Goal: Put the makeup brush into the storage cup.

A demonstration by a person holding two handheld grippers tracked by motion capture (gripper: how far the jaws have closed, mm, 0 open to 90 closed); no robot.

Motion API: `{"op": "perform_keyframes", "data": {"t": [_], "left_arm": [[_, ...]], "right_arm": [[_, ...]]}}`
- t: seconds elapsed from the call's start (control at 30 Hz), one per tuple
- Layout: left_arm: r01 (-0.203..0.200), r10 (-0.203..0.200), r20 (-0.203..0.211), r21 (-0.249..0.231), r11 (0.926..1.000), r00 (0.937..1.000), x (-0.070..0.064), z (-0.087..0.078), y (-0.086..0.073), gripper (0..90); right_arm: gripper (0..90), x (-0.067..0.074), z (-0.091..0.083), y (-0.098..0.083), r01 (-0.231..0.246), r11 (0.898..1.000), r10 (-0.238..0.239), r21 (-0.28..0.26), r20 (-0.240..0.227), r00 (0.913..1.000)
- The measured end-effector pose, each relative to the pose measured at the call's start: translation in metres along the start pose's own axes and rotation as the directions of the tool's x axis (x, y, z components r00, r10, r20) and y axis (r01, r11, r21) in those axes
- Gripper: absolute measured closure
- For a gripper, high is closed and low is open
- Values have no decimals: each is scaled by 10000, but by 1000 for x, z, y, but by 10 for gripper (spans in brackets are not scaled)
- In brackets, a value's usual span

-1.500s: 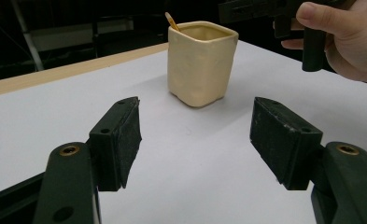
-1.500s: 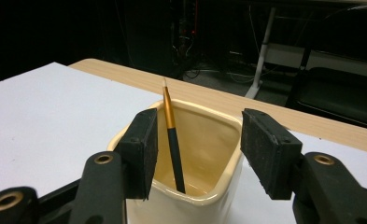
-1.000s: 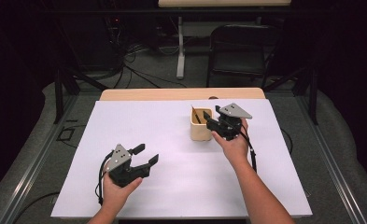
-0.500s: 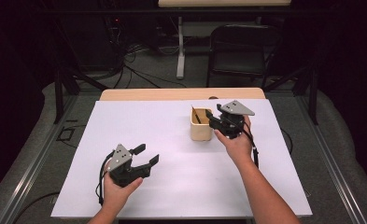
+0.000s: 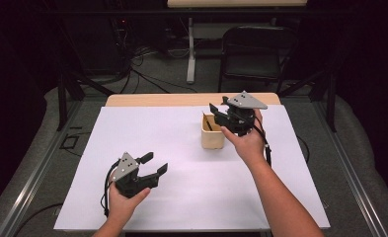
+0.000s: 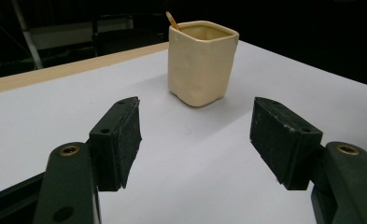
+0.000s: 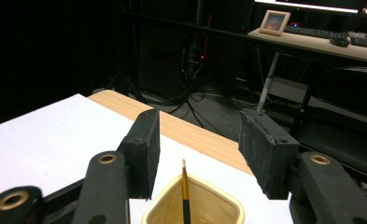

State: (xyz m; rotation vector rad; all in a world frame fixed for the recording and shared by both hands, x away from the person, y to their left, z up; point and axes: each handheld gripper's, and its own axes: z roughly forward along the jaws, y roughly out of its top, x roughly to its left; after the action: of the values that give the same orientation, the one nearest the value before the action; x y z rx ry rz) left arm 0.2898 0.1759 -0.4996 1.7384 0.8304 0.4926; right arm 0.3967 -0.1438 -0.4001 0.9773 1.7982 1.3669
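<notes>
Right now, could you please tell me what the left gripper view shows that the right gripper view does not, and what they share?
Left gripper view: the cream cup's whole outside, standing on the white table cover, seen between the left tool's open jaws, which hold nothing.

Right gripper view: a look down into the cup past the right tool's open jaws, plus the background desk with a small picture frame, and a black chair.

Both share: the cup, the thin brush standing in it, the white cover and the table's wooden edge.
</notes>
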Motion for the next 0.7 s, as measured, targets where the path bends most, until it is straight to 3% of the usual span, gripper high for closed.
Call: {"op": "perform_keyframes", "data": {"t": [0.33,0.7], "left_arm": [[10,-10,16,28,10000,10000,0,0,0,338],[44,-44,22,12,10000,10000,0,0,0,338]], "right_arm": [[459,6,-7,9,-300,9995,299,-12,-324,9990],[445,9,-29,13,-224,9997,225,22,-615,9979]]}}
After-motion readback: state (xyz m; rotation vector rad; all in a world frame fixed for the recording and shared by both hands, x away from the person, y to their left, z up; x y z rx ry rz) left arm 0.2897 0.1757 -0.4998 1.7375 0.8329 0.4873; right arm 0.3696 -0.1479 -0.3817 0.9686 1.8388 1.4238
